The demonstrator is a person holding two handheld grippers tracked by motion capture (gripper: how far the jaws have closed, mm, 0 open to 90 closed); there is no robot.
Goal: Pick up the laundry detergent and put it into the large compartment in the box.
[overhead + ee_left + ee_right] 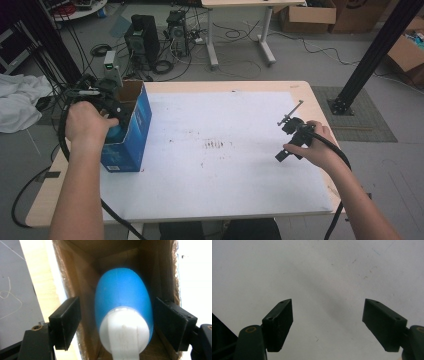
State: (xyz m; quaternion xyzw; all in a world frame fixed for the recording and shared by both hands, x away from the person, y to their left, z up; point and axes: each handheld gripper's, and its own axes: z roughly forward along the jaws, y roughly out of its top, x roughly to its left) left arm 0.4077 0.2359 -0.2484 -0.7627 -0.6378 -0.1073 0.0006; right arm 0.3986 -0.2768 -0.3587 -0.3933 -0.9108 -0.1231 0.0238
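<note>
A blue carton (131, 131) with an open brown top stands at the left edge of the table. My left gripper (113, 107) hangs over its mouth. In the left gripper view a rounded blue object with a white end (123, 300) sits upright inside the carton's cardboard walls (82, 272). My left gripper (117, 315) stands open around it, with a clear gap at the left pad (66, 321) and a very thin one at the right. My right gripper (284, 140) rests low at the table's right side. Its jaws (328, 322) are wide open over bare white paper.
A white sheet (225, 155) covers most of the wooden table (45, 200), with faint brown smudges (217, 145) at its middle. Beyond the far edge are computer towers (142, 37), cables and cardboard boxes (307, 15). A black frame post (375, 55) slants at the right.
</note>
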